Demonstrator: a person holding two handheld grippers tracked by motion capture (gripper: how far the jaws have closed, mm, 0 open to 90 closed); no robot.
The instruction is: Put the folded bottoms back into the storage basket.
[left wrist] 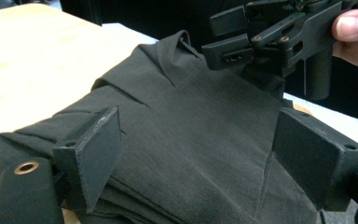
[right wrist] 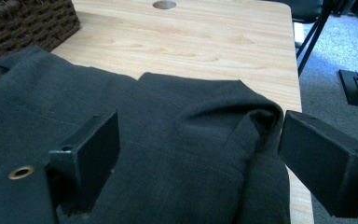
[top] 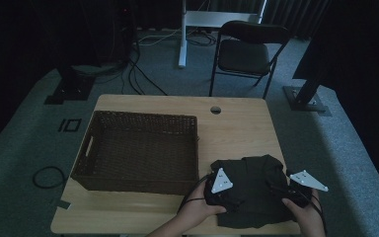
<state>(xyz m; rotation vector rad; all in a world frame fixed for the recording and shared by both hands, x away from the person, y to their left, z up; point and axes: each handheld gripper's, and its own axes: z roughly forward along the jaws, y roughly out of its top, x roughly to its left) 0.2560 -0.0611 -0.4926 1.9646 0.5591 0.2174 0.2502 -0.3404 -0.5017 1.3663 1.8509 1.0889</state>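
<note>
We find the dark folded garment (top: 249, 190) at the table's (top: 237, 126) near right corner, right of the woven basket (top: 138, 148). It is soft, light, limp knit that will sag and unfold when lifted. We would grip the thick folded edges at both sides. Left gripper (left wrist: 200, 158) and right gripper (right wrist: 198, 154) stand wide open over the cloth, pinching nothing.

Matt dark cloth garment (top: 249, 190) (softly creased); woven wicker basket (top: 137, 148); smooth wooden table (top: 242, 128).
</note>
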